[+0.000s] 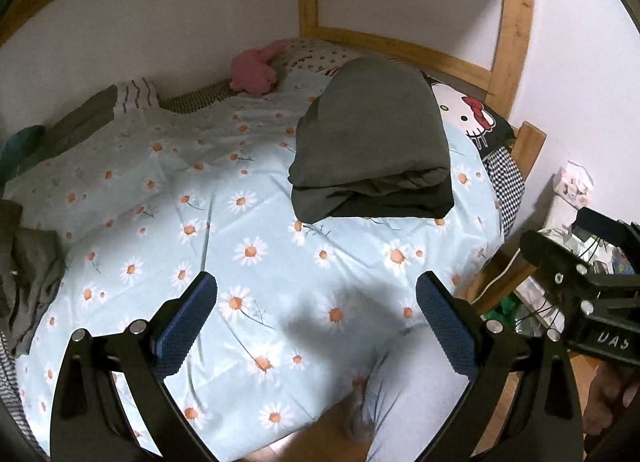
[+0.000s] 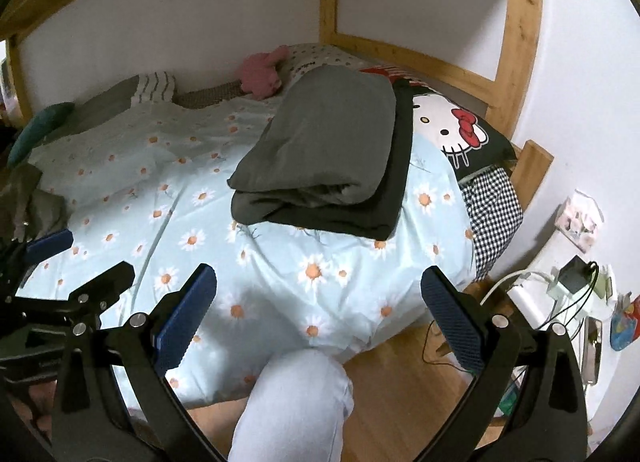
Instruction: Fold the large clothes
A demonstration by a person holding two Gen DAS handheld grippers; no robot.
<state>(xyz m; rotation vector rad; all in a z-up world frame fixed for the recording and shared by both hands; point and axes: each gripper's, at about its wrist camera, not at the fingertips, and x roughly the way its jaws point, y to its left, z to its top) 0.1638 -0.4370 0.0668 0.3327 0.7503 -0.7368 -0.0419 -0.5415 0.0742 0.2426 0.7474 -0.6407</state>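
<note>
The folded grey garment lies on the daisy-print duvet, stacked on a darker folded piece, ahead of both grippers and well apart from them. Its long axis runs away toward the Hello Kitty pillow. The left gripper and right gripper both hover with fingers spread, holding nothing (the right looks slightly nearer the stack).

A large dark-grey cloth garment lies folded into a thick rectangular bundle — several layers stacked, the lowest darker and jutting out; it rests flat on the bed's far right part.
</note>
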